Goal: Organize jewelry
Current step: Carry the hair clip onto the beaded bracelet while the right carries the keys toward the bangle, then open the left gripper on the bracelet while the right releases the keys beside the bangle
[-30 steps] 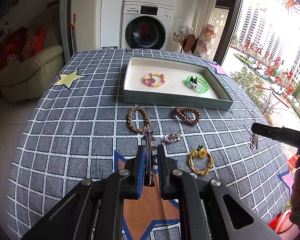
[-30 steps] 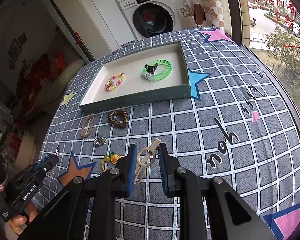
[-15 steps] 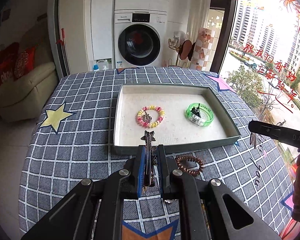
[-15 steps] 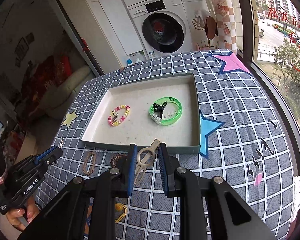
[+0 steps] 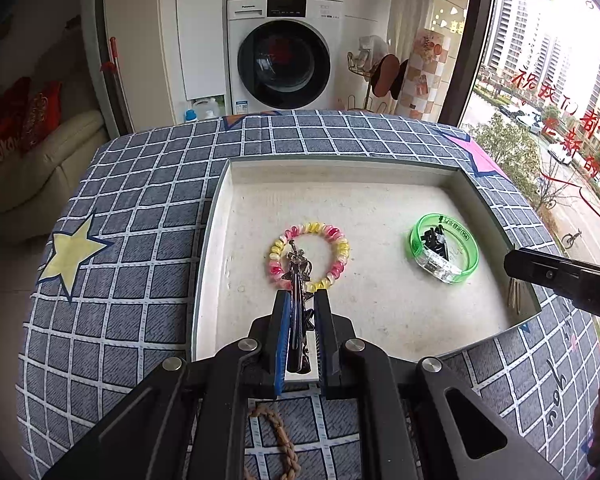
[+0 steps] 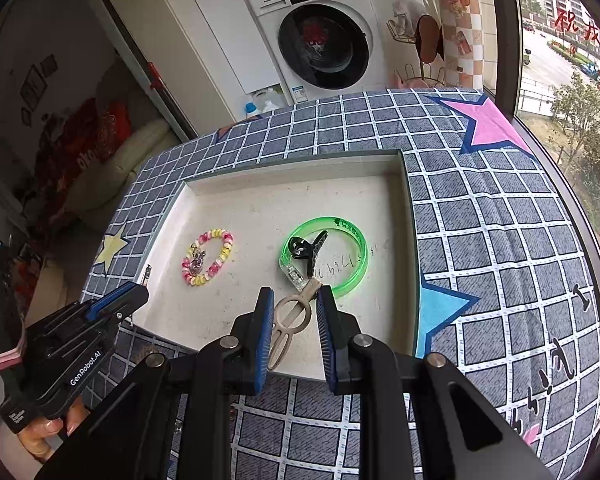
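Am viewing laundry corner: white washing machine point(image 5: 285, 66) standing against far wall. Cream sofa point(image 5: 40, 172) sitting left, red cushions point(image 5: 20, 116) lying on it. Large window point(image 5: 556, 92) running along right; daylight coming in, tower blocks showing outside. Table wearing grey checked cloth point(image 5: 140, 216).

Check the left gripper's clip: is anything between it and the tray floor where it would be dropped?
Yes. The dark metal hair clip held by the left gripper hangs right over the pink-and-yellow bead bracelet lying in the tray; bare floor lies beside it.
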Available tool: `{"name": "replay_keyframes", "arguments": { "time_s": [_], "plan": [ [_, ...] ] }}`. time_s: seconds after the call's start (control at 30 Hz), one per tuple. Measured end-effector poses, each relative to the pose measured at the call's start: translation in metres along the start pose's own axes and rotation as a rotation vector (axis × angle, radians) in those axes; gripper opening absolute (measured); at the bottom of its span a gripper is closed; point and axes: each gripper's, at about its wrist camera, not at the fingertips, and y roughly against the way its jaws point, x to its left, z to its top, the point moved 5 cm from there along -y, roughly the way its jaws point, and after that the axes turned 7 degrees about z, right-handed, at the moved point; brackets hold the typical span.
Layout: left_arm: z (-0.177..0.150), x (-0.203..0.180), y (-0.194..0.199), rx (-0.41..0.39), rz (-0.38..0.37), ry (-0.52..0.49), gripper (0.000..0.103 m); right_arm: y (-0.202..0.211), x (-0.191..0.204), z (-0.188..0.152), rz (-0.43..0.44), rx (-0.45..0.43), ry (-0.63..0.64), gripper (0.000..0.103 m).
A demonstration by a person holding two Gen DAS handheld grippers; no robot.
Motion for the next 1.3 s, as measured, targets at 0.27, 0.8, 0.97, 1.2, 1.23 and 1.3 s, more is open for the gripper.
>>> {"name": "replay_keyframes", "arguments": {
  "time_s": [0.27,0.8,0.97,1.2,1.23,1.3],
  "plan": [
    [-0.004,-0.008,-0.029,0.034,0.031,-0.036,0.024,-0.03,-0.014,-0.004,-0.036,0.057,-0.008,0.023],
    [-0.005,-0.015,-0.042,0.028,0.117,-0.1,0.024,-0.05,-0.026,-0.016,-0.122,0.089,0.024,0.024],
    [-0.005,-0.013,-0.038,0.028,0.126,-0.101,0.024,-0.048,-0.027,-0.016,-0.11,0.092,0.008,0.026],
    [0.004,-0.009,-0.023,-0.021,0.121,-0.075,0.024,-0.039,-0.025,-0.011,-0.05,0.054,-0.034,0.045],
    [0.006,-0.009,-0.021,-0.026,0.119,-0.072,0.024,-0.036,-0.025,-0.01,-0.042,0.046,-0.039,0.045],
    [0.008,-0.008,-0.015,-0.035,0.108,-0.065,0.024,-0.029,-0.023,-0.008,-0.03,0.026,-0.049,0.048]
  ]
}}
